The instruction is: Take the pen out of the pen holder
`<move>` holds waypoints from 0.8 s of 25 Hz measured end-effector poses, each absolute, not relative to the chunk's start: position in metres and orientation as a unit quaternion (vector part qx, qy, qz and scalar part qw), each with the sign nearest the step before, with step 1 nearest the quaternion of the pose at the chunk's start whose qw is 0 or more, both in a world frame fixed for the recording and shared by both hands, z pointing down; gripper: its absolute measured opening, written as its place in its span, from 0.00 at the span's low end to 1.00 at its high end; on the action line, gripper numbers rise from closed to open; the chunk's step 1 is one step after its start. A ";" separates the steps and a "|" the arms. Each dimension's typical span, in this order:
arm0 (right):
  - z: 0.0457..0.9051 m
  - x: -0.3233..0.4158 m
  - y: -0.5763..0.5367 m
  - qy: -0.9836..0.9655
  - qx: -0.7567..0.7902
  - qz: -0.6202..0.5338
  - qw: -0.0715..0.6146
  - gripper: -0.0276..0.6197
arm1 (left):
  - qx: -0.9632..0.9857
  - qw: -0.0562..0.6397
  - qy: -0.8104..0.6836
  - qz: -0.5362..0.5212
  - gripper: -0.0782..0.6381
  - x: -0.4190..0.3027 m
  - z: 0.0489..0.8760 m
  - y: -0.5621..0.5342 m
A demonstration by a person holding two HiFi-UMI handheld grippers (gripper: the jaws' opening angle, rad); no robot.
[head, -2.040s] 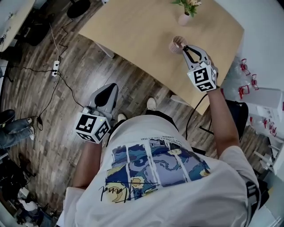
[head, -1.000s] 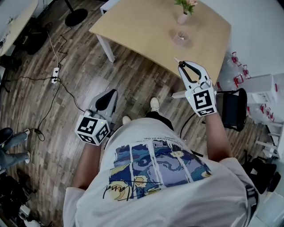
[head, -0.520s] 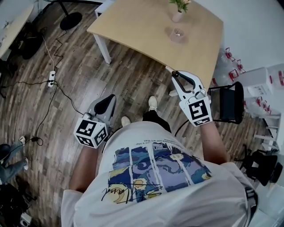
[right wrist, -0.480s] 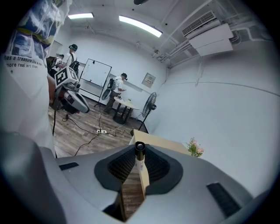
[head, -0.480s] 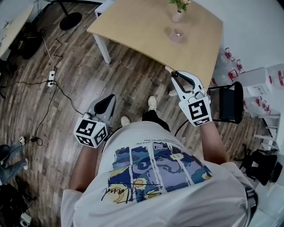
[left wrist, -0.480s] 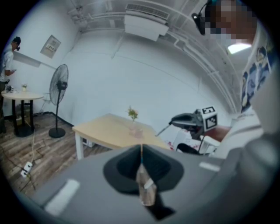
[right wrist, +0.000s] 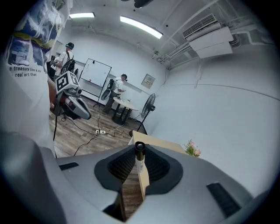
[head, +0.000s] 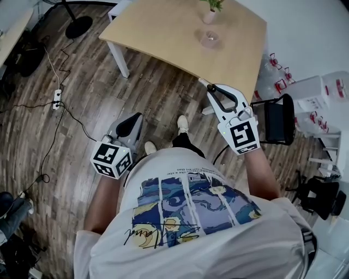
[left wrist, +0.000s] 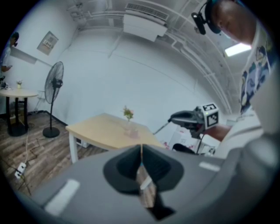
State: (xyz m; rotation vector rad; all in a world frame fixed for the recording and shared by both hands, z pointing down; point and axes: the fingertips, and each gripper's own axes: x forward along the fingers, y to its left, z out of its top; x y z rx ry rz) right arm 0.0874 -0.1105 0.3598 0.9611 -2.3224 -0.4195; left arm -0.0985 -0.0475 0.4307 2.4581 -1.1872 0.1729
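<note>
**A:** Start closest in. What is the left hand-held gripper [head: 135, 119] doing?

**B:** It hangs low beside the person's hip, over the wooden floor [head: 82, 82] and well short of the desk [head: 158, 32]. In the left gripper view its jaws are pressed together along one seam, with nothing between them.

**A:** And the right hand-held gripper [head: 214, 90]?

**B:** It is further out, held up at the desk's near edge toward the right-hand corner. It is clamped narrow on the pen [right wrist: 139, 159]. The right gripper view shows the white barrel pinched between the two dark pads, with the black end sticking out past the jaw tips. From the head view, that end points toward the desk.

**A:** So the pen is out of the pen holder [head: 209, 38]?

**B:** Yes. The pen holder, a small pinkish cup, stands on the desk near its far side, well apart from the pen. I can't make out whether anything is in it.

**A:** Is anything else on the desk?

**B:** Only a small vase [head: 209, 14] with a green sprig, just beyond the pen holder and close to the desk's far edge.

**A:** And around the desk?

**B:** A black chair [head: 275, 120] stands off its near right corner, just beside the right hand-held gripper. A standing fan's round base [head: 73, 27] sits on the floor past the desk's left end.
</note>
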 end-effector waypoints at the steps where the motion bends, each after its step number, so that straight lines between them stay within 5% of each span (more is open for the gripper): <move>1: 0.360 0.088 -0.110 -0.871 0.361 -0.157 0.292 0.14 | 0.880 0.202 -0.424 0.062 0.13 -0.098 0.431 -0.048; 20: 0.360 0.087 -0.116 -0.871 0.361 -0.154 0.296 0.14 | 0.878 0.209 -0.426 0.062 0.13 -0.104 0.435 -0.053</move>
